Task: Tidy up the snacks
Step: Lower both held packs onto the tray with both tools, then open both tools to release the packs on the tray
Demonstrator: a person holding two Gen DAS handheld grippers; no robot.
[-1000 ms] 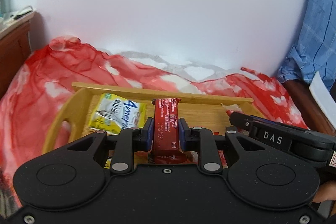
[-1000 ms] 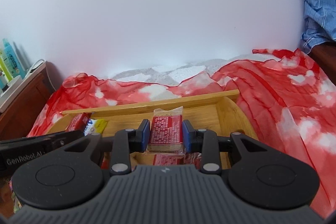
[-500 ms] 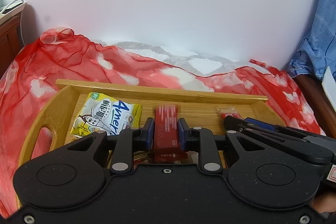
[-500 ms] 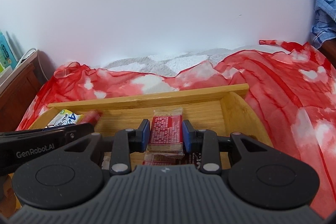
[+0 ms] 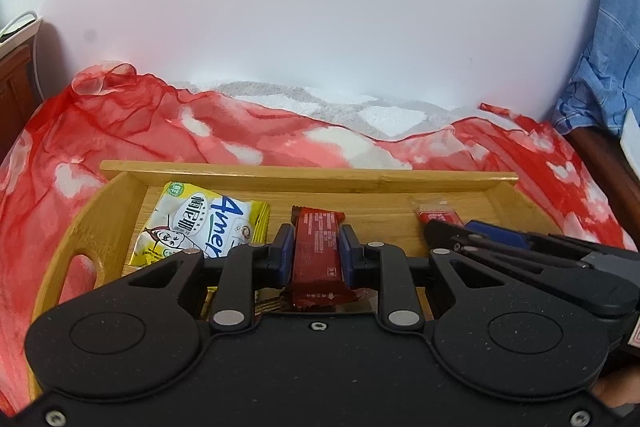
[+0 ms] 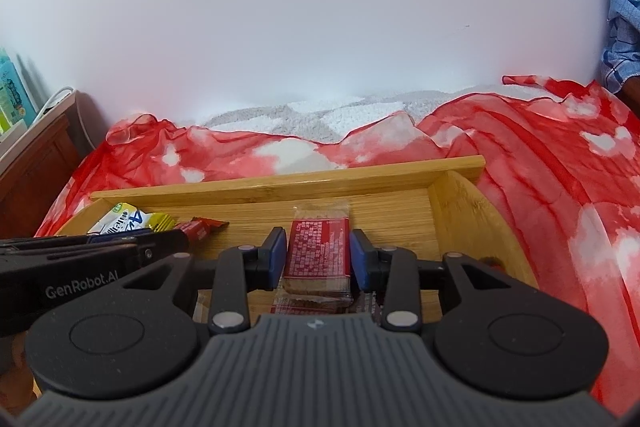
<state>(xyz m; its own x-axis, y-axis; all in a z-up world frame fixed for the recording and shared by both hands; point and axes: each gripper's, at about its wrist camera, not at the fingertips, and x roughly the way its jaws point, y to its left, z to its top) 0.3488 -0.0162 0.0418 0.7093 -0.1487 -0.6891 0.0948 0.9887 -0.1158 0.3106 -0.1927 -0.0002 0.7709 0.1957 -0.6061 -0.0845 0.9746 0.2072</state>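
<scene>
Snacks sit in my wooden tray [image 5: 304, 175]. My left tongs [image 5: 313, 254] squeeze one red bar [image 5: 317, 255]. My right tongs [image 6: 318, 258] are opening around one red cracker pack [image 6: 318, 251], a gap now showing. Farther left lies one yellow packet [image 5: 200, 223]. Both tongs came lower.

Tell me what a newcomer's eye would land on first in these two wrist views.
First, the crumpled red and white cloth spread over the whole surface, with the wooden tray on it. Next, the left gripper shut on a dark red snack bar over the tray's middle, beside a yellow and white snack packet lying at the tray's left end. In the right wrist view, the right gripper is opening around a red-labelled clear-wrapped snack.
</scene>
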